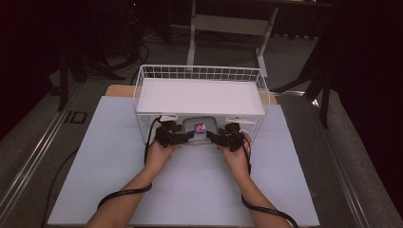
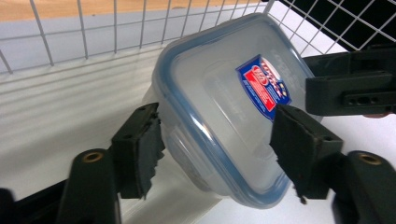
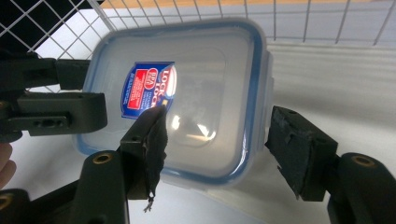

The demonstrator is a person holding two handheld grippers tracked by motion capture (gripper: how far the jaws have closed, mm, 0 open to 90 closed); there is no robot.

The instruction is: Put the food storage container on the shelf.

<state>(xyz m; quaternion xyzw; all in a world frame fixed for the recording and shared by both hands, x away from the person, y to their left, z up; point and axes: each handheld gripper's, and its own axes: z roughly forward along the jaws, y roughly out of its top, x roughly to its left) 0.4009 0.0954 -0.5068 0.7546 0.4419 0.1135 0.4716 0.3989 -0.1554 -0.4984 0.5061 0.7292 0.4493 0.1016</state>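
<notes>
Left gripper [image 1: 189, 136]: I see it at the left end of the container, my hand behind it on the table. In its own view the jaws stand apart on either side of the box; one pad seems clear of the wall, the other lies over the lid's edge, though I cannot tell for sure whether it still touches.

Container [image 2: 224, 107]: a clear plastic box with a blue-rimmed lid and a red and blue label. It sits on the white surface under the shelf of the wire rack, at the front opening, between my two grippers.

Right gripper [image 1: 212, 137]: at the right end of the container, pointing inward toward the left one. In its own view the jaws are spread across the box's corner, one pad over the lid by the label, the other standing off from the side wall with a gap.

Wire rack [image 1: 142, 83]: white, with a flat white shelf on top, at the far side of the pale table sheet [image 1: 104, 156].
</notes>
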